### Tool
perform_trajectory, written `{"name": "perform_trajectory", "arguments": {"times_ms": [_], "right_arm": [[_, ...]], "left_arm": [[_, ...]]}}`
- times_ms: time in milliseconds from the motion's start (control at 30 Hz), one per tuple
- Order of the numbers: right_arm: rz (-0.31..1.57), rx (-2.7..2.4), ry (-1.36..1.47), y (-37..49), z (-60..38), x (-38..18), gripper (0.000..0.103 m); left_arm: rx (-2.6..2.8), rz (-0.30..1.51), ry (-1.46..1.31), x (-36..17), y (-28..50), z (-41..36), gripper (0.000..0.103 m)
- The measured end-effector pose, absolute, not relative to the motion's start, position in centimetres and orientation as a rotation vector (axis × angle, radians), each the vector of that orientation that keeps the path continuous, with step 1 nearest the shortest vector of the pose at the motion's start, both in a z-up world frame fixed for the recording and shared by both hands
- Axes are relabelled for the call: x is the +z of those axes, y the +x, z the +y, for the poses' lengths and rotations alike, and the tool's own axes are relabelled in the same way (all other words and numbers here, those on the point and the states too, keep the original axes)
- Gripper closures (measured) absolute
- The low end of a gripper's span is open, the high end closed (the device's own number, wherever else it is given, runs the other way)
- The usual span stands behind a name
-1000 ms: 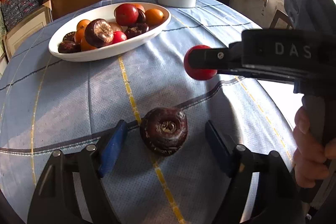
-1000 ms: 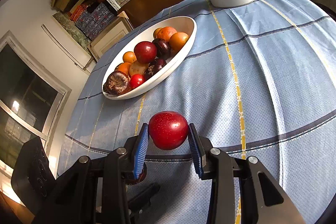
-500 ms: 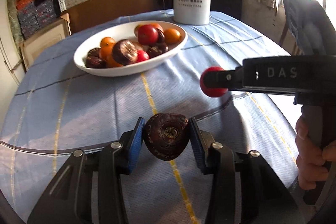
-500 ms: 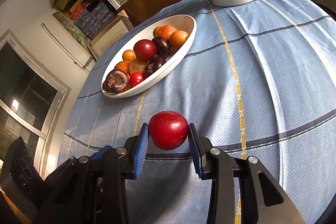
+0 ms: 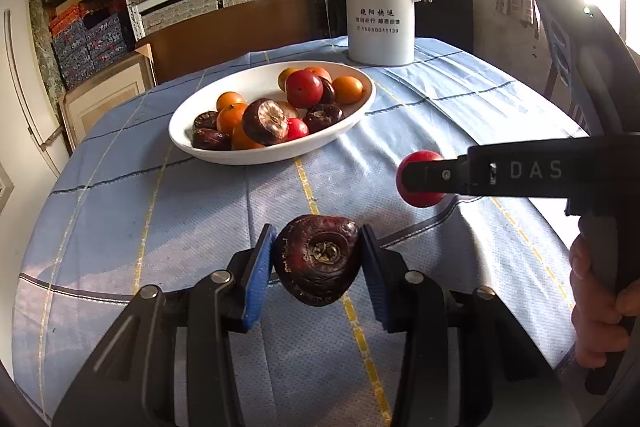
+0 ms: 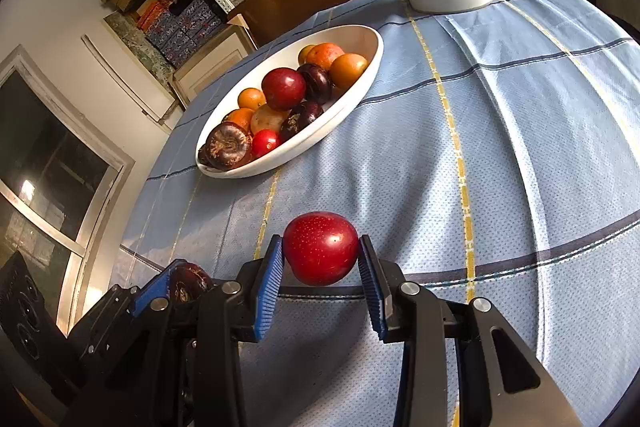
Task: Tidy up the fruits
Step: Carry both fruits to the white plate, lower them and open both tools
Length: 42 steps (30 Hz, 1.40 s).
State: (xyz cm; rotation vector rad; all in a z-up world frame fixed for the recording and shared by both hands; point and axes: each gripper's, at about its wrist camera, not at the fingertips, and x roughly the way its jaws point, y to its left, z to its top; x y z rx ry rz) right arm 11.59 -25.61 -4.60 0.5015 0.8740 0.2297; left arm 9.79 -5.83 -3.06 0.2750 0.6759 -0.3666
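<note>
I had a fruit in each hand-held gripper. The left hand-held gripper (image 5: 318,259) had just closed its blue pads on the dark brown fruit (image 5: 316,259), pinching it from both sides and holding it clear of the blue checked cloth on the surface (image 5: 120,187). The right hand-held gripper (image 6: 320,259) was pinching the red fruit (image 6: 321,247) the same way, also off the cloth.

I judged the pick-up finished for both and the carry to the white oval dish (image 5: 224,155) the step in hand. The dish stood well ahead, already crowded with orange, red and dark fruit, so the next move called for finding a gap near its rim and lowering gently before letting go, or a round fruit might roll out.

The left view showed the right tool from the side, its red fruit half hidden by the finger, and the person's hand (image 5: 596,307) on the grip; it also showed the white jug (image 5: 380,7) whole. The right view showed the red fruit fully, and only the edge of the dark fruit at lower left.
</note>
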Motion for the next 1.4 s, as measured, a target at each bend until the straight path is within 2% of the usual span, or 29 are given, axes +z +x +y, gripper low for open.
{"name": "perform_trajectory", "arguments": {"times_ms": [700, 1067, 1233, 1400], "right_arm": [[0.844, 0.253, 0.457, 10.3, -24.6, -3.9, 0.065], [0.807, 0.279, 0.406, 7.0, -24.6, -3.1, 0.065], [0.800, 0.295, 0.366, 7.2, -25.1, -0.8, 0.065], [0.700, 0.314, 0.310, 9.6, -24.9, 6.0, 0.065]], "left_arm": [[-0.303, 0.580, 0.305, -1.8, 8.6, -5.3, 0.061], [-0.353, 0.633, 0.206, -0.7, 8.4, -1.8, 0.061], [-0.315, 0.631, 0.218, 2.5, 10.6, 1.0, 0.061], [-0.314, 0.577, 0.182, 9.2, 15.3, 1.4, 0.061]]}}
